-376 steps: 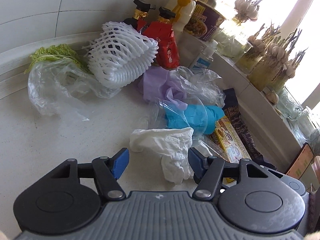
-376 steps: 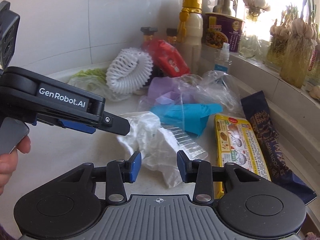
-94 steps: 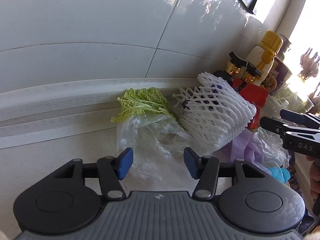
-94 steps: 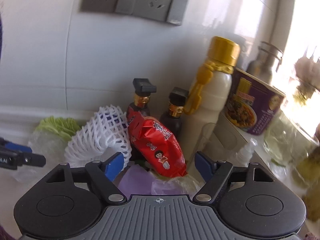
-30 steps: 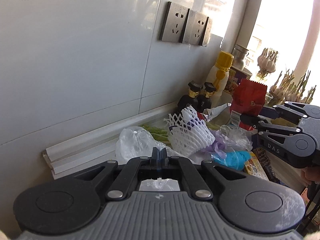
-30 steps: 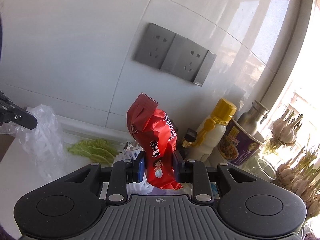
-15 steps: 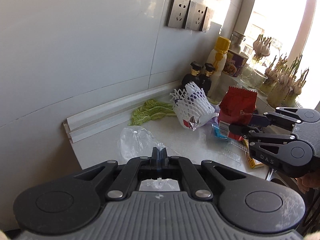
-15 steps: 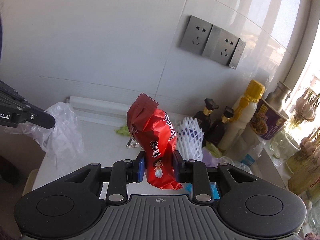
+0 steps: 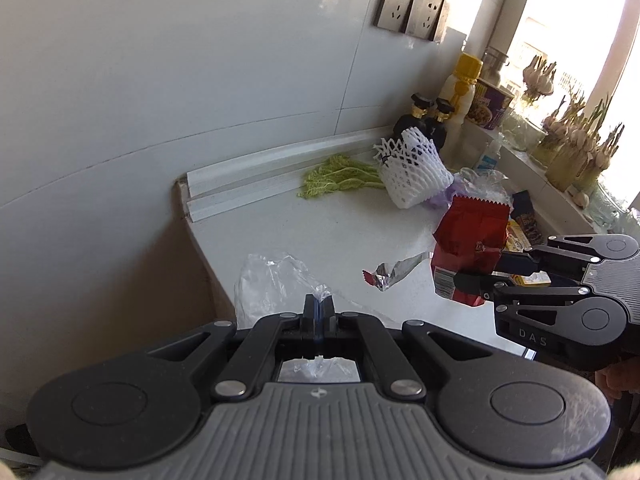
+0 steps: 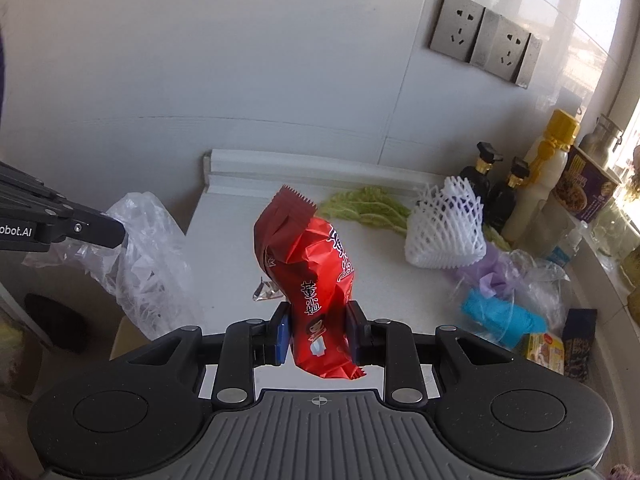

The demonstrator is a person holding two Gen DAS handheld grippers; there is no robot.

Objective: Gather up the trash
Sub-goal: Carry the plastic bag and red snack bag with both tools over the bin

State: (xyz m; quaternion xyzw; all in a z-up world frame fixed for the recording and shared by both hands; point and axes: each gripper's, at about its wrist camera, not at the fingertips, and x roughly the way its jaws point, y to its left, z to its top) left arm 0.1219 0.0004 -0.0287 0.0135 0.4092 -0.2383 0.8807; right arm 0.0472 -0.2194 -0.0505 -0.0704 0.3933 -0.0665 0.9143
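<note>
White tiled wall [image 10: 240, 60], grey sockets [image 10: 484, 40], pale counter [image 9: 320, 228], sunlit window [image 9: 580, 20].

Left tongs [image 9: 319, 305] pinching clear bag [image 9: 272, 280]

My right gripper [image 9: 476, 270] reads "DAS"; my left gripper [image 10: 116, 232], at nine o'clock, reads "obot.AI". The red snack packet [image 10: 316, 276] bears white Chinese characters.

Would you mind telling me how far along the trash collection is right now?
In hand: left gripper pinches the clear plastic bag; right gripper grips the red snack packet. No bin shows. Left on the counter: foam net, foil scrap, blue and purple wrappers.
</note>
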